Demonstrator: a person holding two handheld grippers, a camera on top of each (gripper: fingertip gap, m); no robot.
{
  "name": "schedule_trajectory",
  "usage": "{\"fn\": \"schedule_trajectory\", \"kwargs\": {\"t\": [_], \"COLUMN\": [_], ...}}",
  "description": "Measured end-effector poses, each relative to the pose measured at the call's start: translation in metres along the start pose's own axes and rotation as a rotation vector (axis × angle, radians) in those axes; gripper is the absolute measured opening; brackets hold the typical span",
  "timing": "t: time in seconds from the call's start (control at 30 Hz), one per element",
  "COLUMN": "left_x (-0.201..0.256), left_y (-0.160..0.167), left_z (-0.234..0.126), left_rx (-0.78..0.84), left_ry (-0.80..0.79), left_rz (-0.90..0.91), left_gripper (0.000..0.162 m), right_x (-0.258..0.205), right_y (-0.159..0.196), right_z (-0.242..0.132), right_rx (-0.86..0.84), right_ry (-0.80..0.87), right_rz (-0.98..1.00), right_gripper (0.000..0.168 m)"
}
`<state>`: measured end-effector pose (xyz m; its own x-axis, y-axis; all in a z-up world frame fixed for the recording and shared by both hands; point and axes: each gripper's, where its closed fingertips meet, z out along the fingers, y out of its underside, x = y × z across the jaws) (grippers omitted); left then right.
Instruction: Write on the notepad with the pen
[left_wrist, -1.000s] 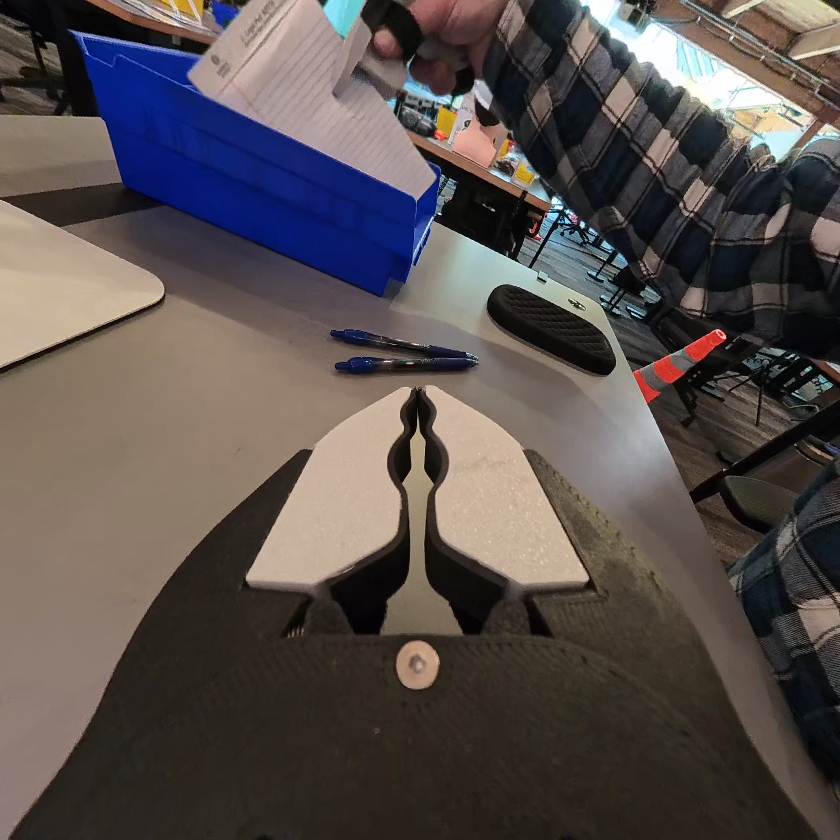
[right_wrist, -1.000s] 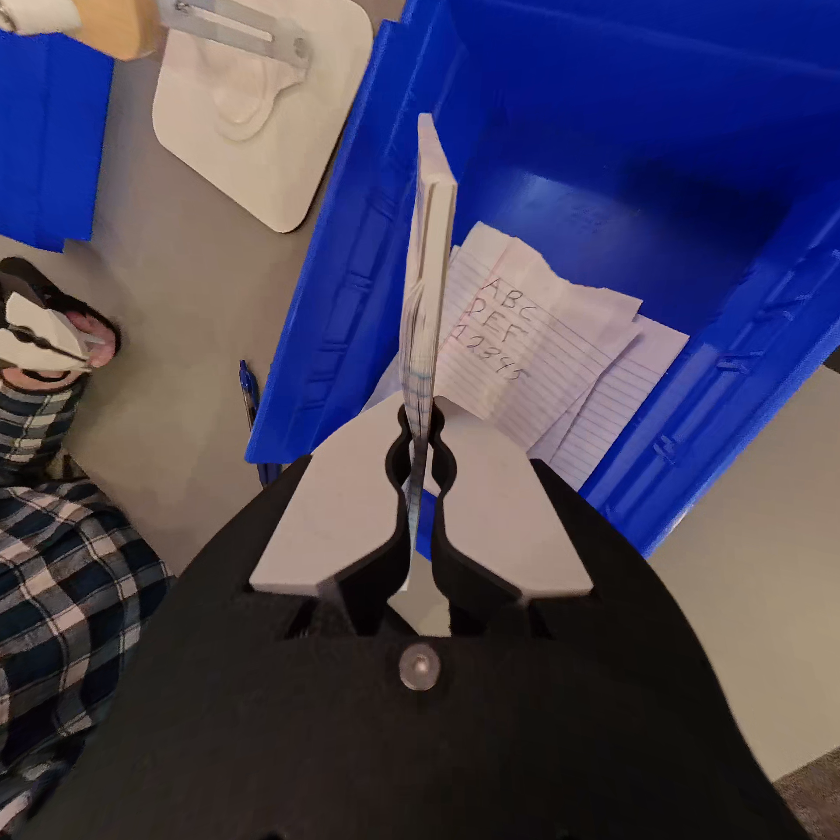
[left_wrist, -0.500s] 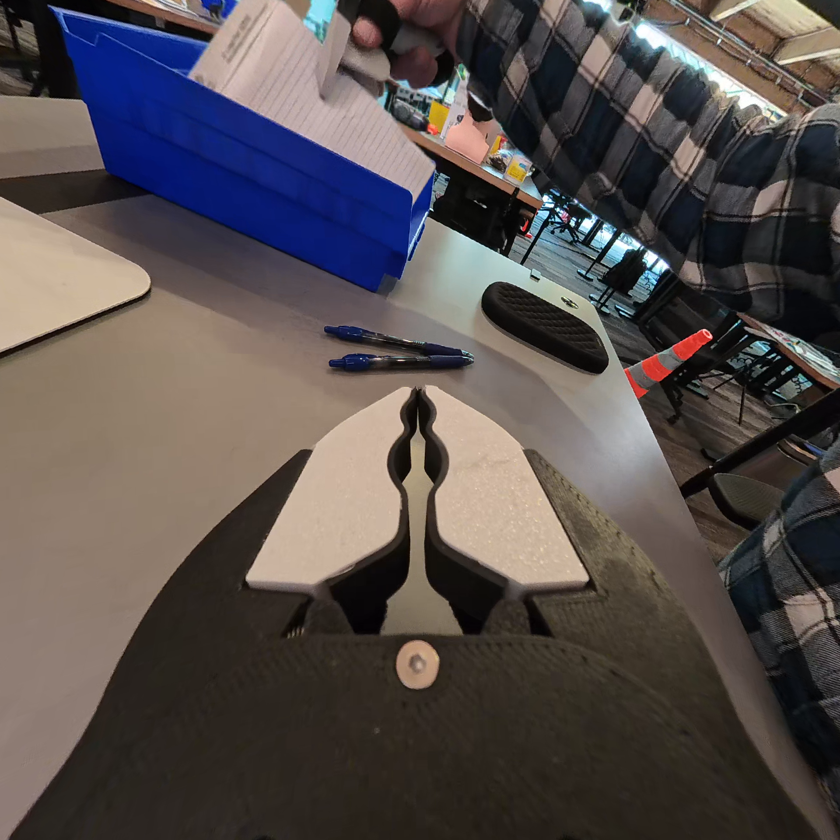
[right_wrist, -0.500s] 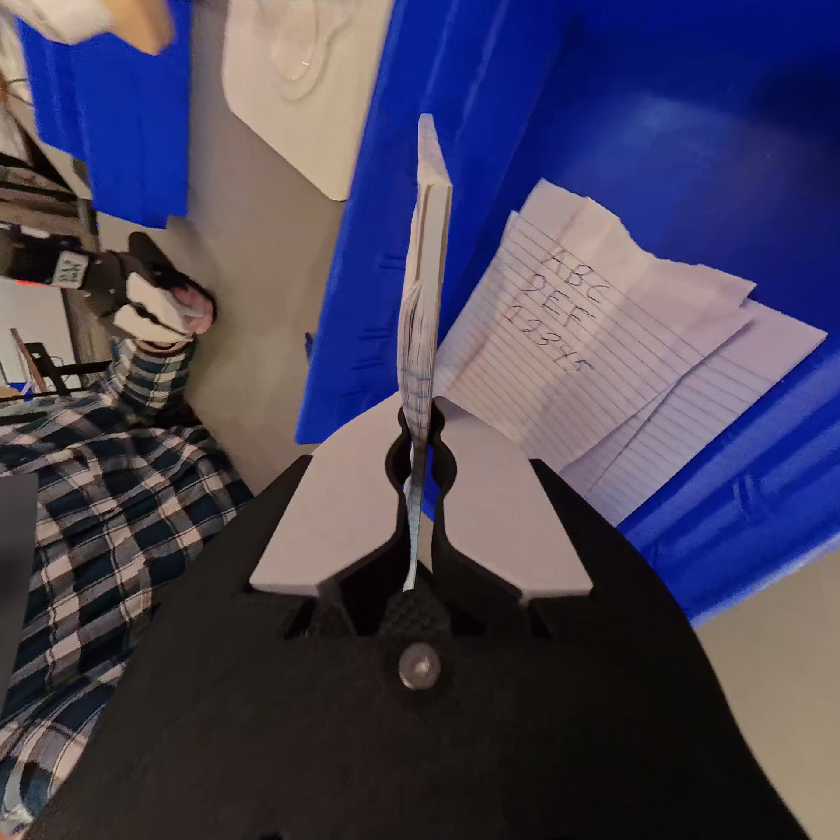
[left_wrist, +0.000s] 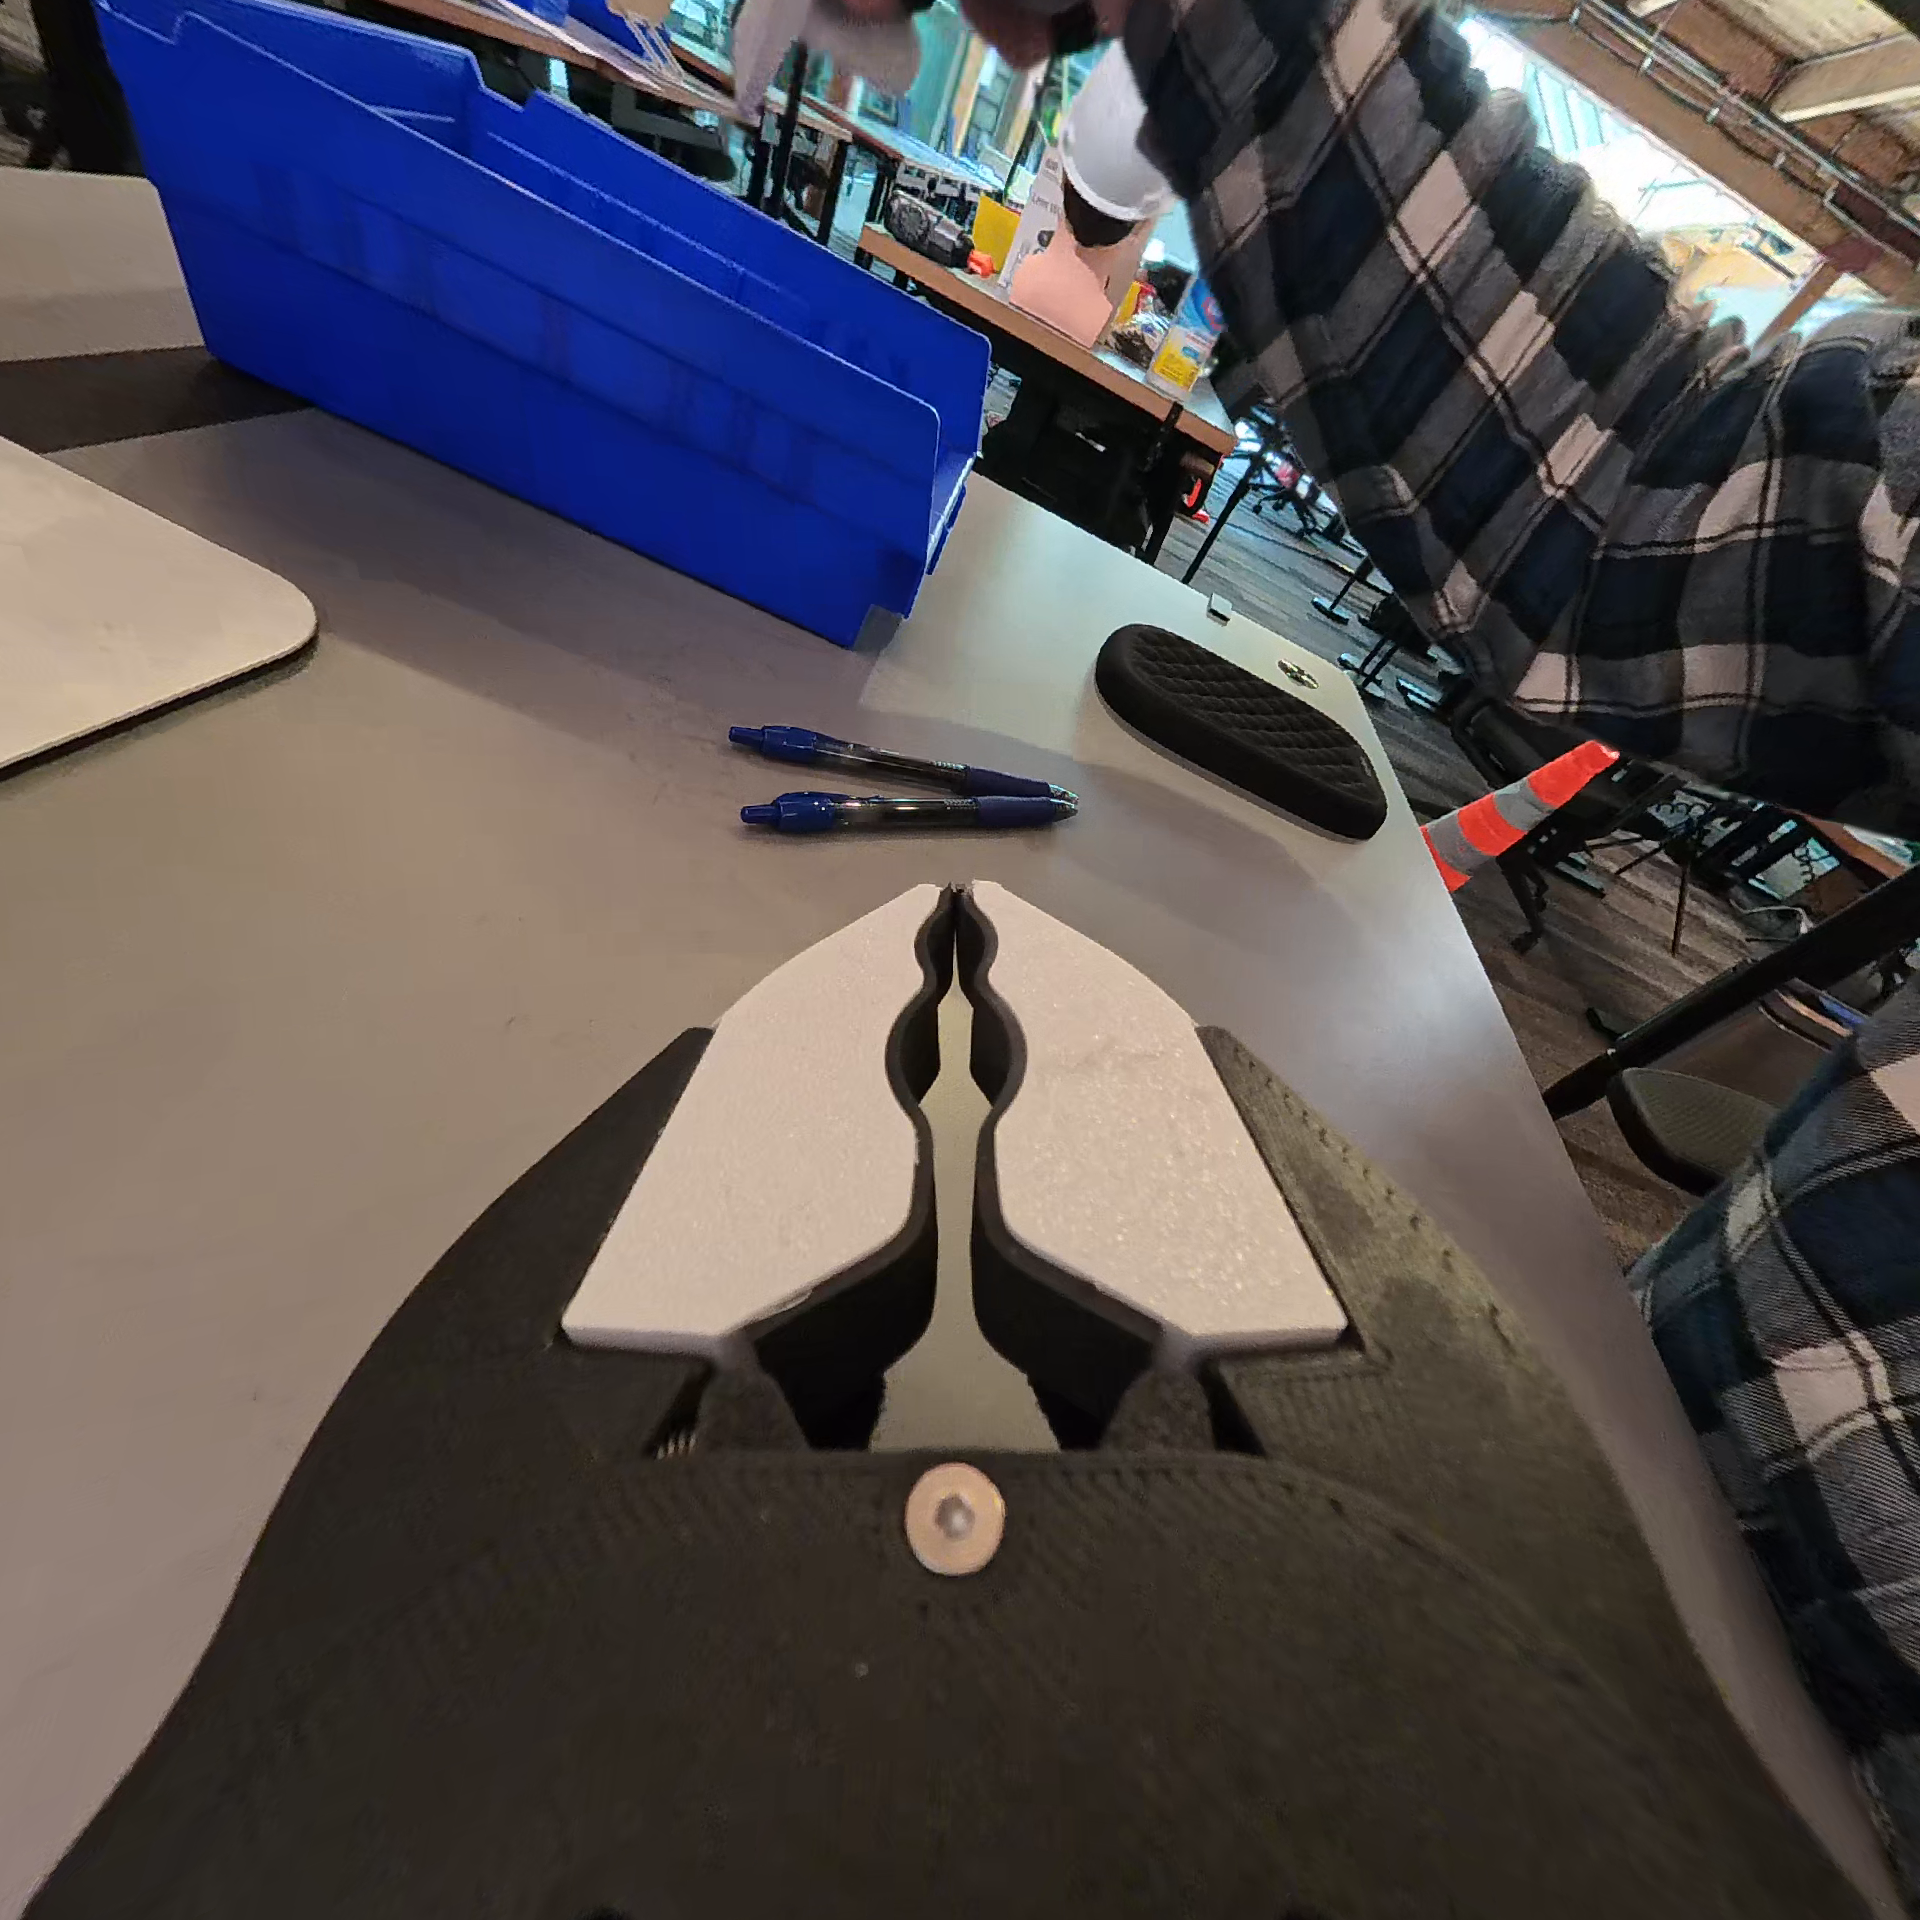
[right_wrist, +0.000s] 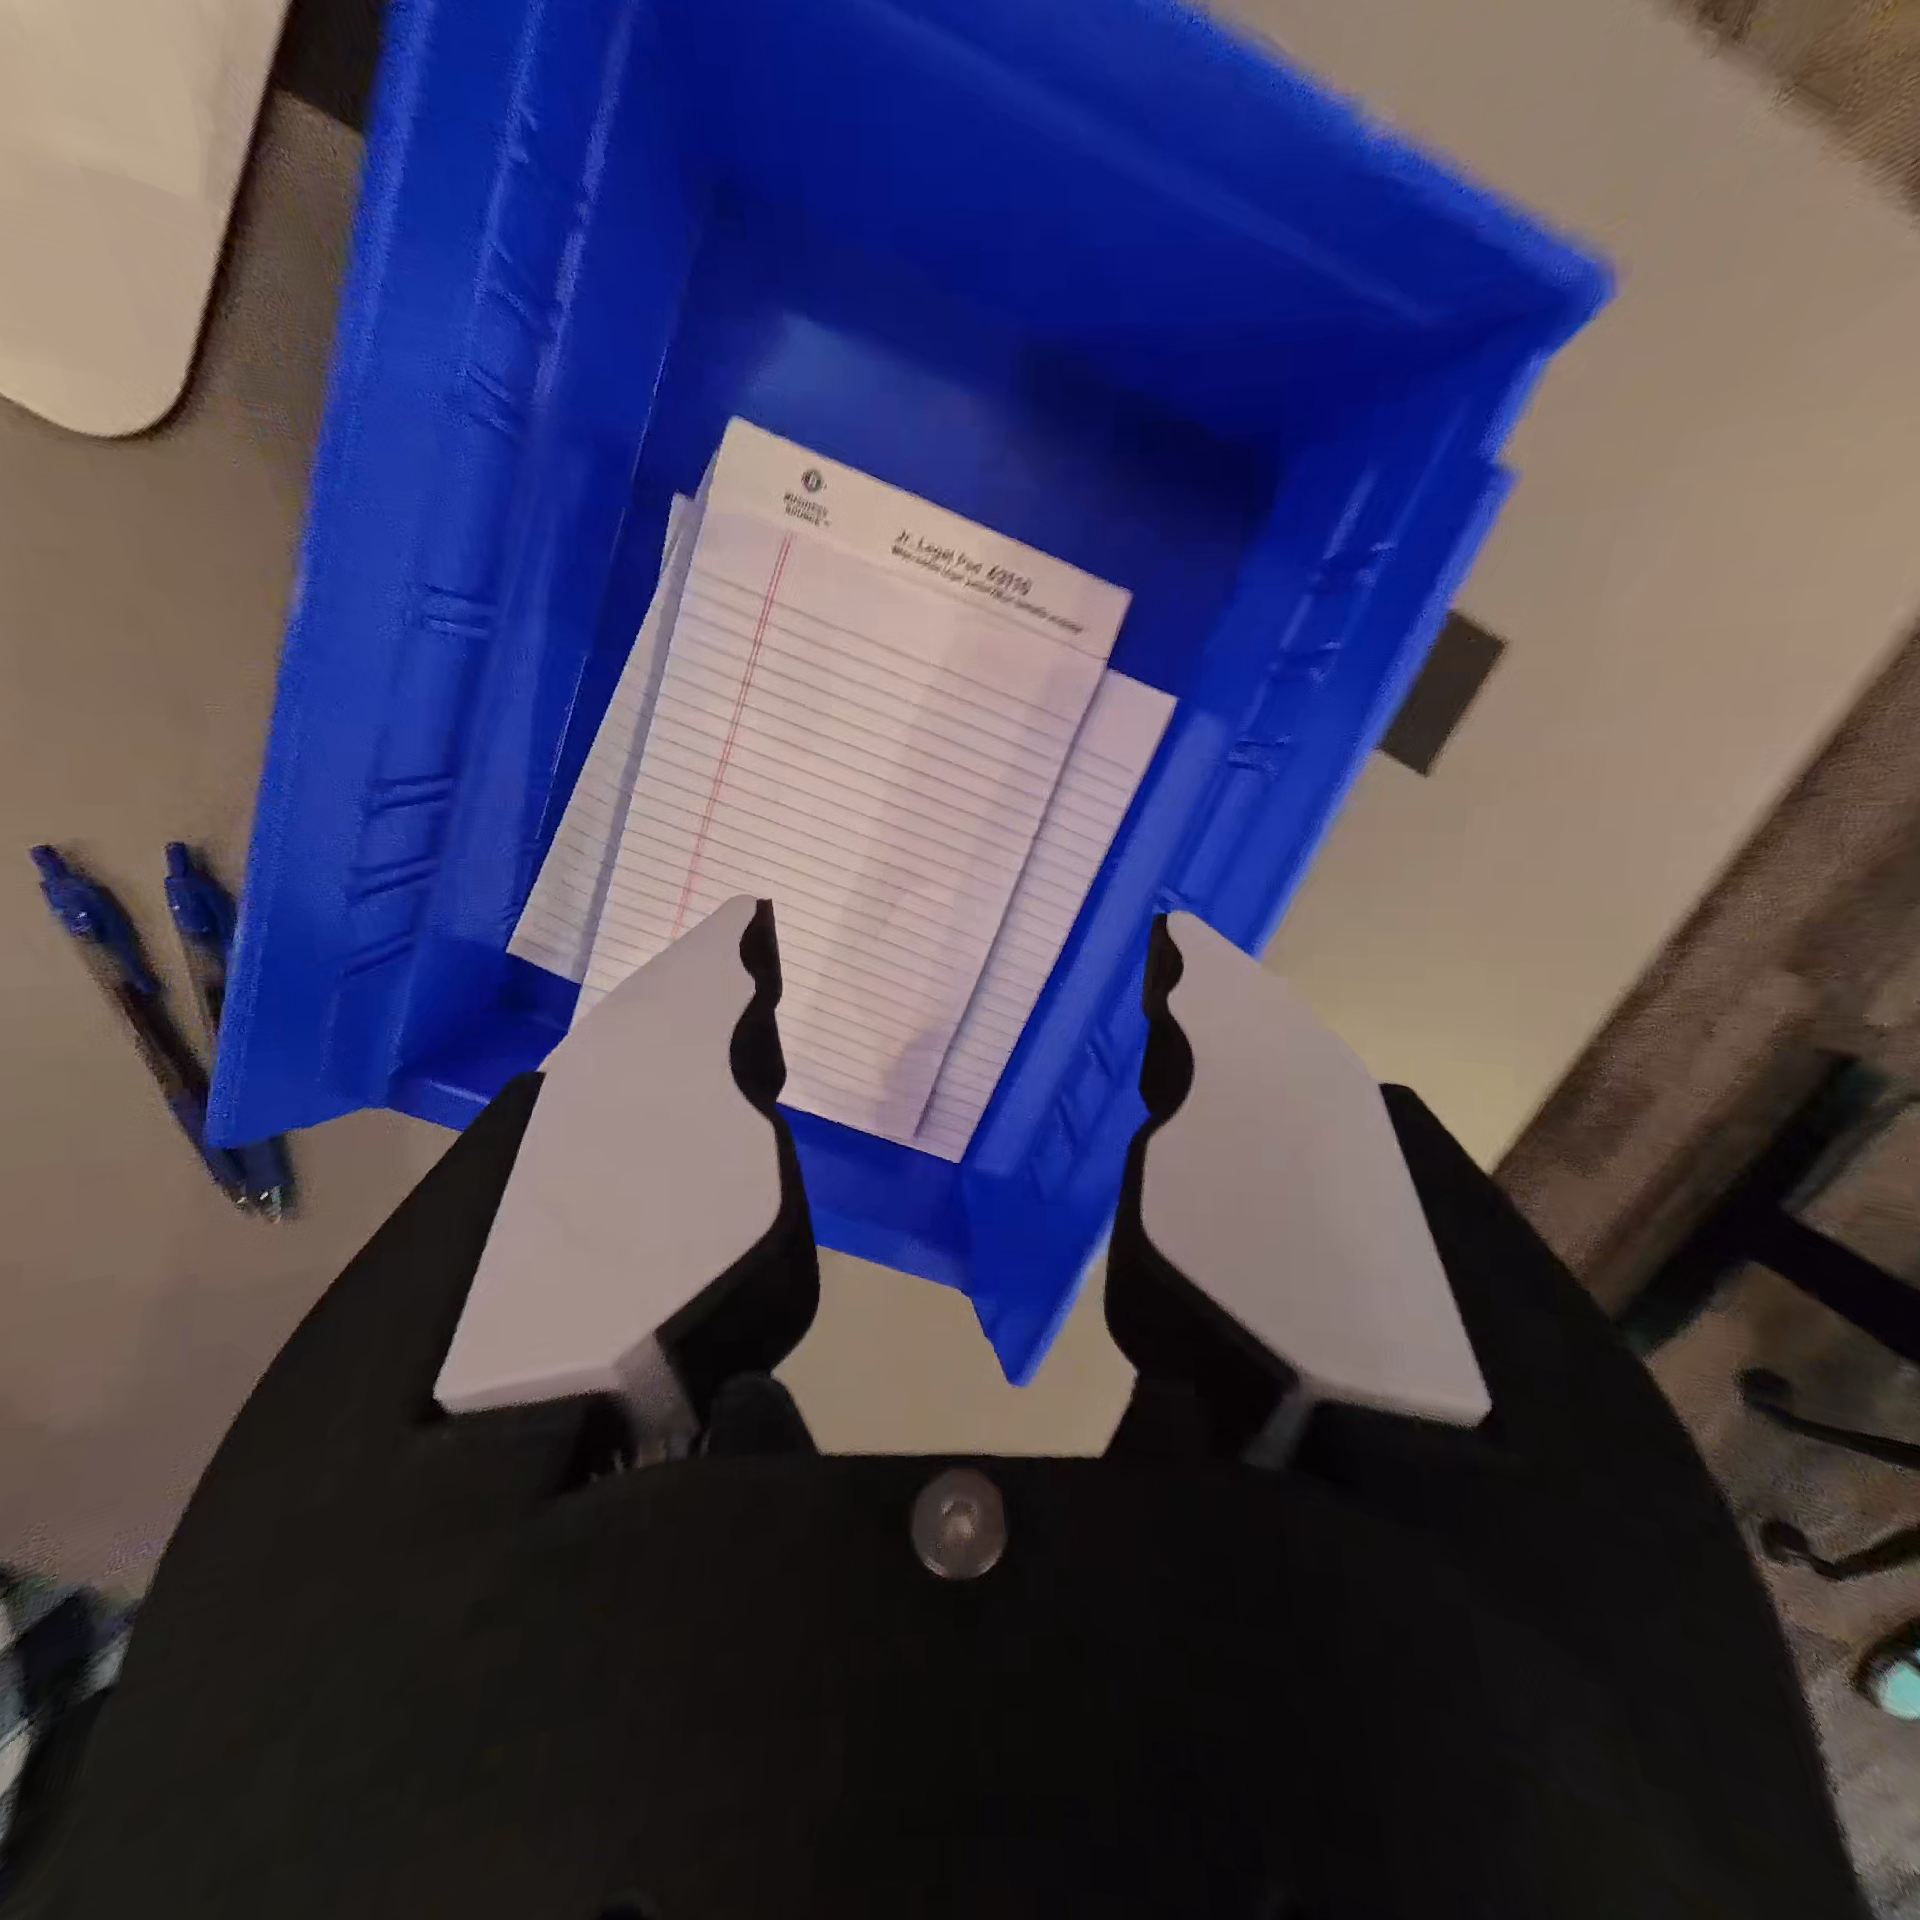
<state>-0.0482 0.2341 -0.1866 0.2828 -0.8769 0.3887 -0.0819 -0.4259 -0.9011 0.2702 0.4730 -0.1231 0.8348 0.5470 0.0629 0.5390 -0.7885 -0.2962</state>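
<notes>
The notepad (right_wrist: 883, 790) lies flat in the blue bin (right_wrist: 499, 582), face up on a few loose lined sheets (right_wrist: 1091, 831), and its top page shows no handwriting. The right gripper (right_wrist: 956, 925) hangs above the bin's near end with its fingers spread wide and nothing between them. The left gripper (left_wrist: 954, 891) sits low over the grey tabletop (left_wrist: 312, 935), fingers pressed together at the tips and empty.

Judged from this, the writing has not begun: the pad is in the bin and not on the tabletop, and neither pen is picked up. Left to do are getting the pad out to a writing spot, grasping a pen, and writing (most of the task).

The pad's long axis runs along the bin's length, its bound header at the end away from the right gripper. Two blue pens (left_wrist: 904, 810) lie on the tabletop just beside the bin and just ahead of the left fingers, nearly parallel, their long axes crosswise to that gripper, clicker ends to its left and tips converging at its right.
</notes>
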Motion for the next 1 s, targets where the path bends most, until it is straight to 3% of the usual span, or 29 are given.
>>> {"fn": "schedule_trajectory", "kwargs": {"t": [0.17,0.33,0.47,0.67,1.0], "left_x": [-0.001,-0.002,-0.003,-0.003,-0.003], "left_y": [-0.001,-0.001,-0.002,-0.002,-0.003], "left_z": [-0.001,-0.001,-0.002,-0.003,-0.004], "left_rx": [0.007,0.012,0.025,0.029,0.038], "left_ry": [-0.007,-0.009,-0.008,-0.010,-0.003], "left_rz": [-0.007,-0.014,-0.024,-0.020,-0.027], "left_gripper": [0.000,0.000,0.000,0.000,0.000], "right_x": [-0.071,-0.161,-0.218,-0.263,-0.262], "right_y": [-0.003,0.027,0.050,0.071,0.081], "right_z": [-0.065,-0.085,-0.074,-0.041,0.022], "right_rx": [0.244,0.331,0.343,0.327,0.250], "right_ry": [-0.038,-0.092,-0.139,-0.203,-0.130], "right_rz": [-0.123,-0.264,-0.314,-0.292,-0.163], "right_gripper": [0.049,0.038,0.037,0.033,0.027]}}
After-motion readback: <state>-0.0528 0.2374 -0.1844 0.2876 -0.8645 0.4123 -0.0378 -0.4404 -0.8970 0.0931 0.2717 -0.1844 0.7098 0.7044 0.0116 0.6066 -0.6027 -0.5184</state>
